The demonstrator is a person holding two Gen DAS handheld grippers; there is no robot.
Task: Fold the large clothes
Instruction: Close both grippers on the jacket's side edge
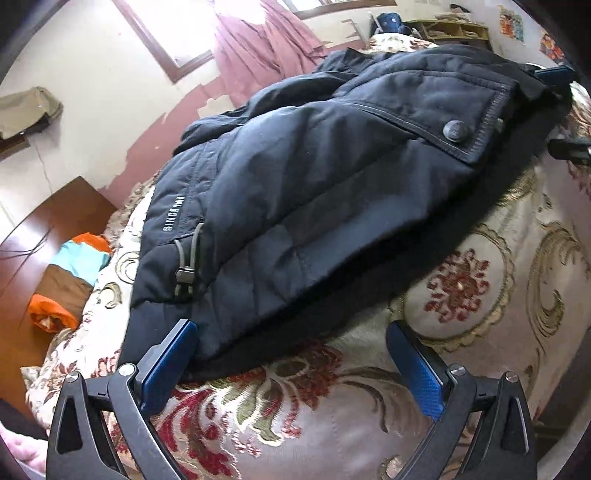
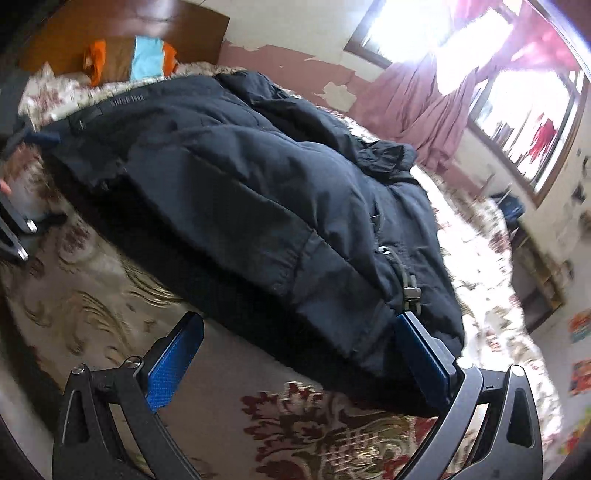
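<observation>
A large dark navy padded jacket (image 1: 314, 177) lies folded in a bulky pile on a floral bedspread (image 1: 480, 280). My left gripper (image 1: 291, 332) is open at the jacket's near hem, its left blue pad touching the fabric edge, nothing between the jaws. The jacket also shows in the right wrist view (image 2: 258, 192). My right gripper (image 2: 299, 332) is open at the jacket's other end, its right pad against the hem by a grey cord toggle (image 2: 410, 288). The right gripper's blue tip shows at the far end in the left wrist view (image 1: 554, 75).
A striped orange, blue and brown cloth (image 1: 70, 280) lies by the wooden headboard (image 1: 48, 221). Pink curtains (image 1: 258, 44) hang at a bright window. A cluttered shelf (image 1: 450, 29) stands beyond the bed. The bedspread (image 2: 92, 288) spreads around the jacket.
</observation>
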